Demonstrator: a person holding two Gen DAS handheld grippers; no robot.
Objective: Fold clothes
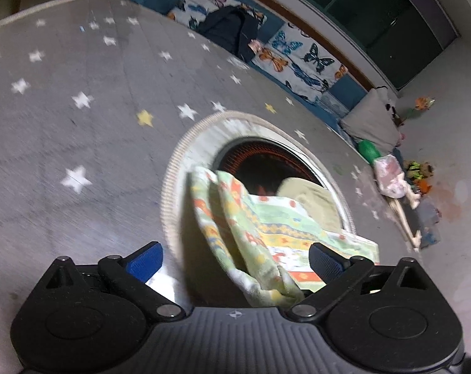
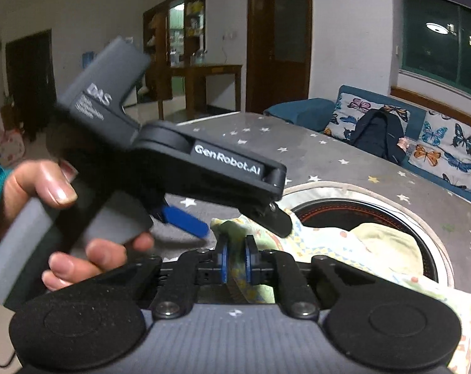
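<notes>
A patterned green, yellow and orange cloth (image 1: 266,218) hangs out of a round opening (image 1: 266,162) in the grey star-print table cover (image 1: 79,109). My left gripper (image 1: 235,260) is open, its blue pads either side of the cloth's hanging edge, not closed on it. In the right wrist view my right gripper (image 2: 235,263) is shut on a fold of the same cloth (image 2: 329,243). The left gripper (image 2: 235,221), held by a hand, sits just above and left of it, open over the cloth. A plain pale green cloth (image 2: 388,243) lies in the opening.
A blue sofa with butterfly cushions (image 1: 297,56) and a dark jacket (image 1: 232,31) runs along the table's far side. Toys and a doll (image 1: 400,193) lie on the floor at right. A wooden table (image 2: 204,84) and door stand behind.
</notes>
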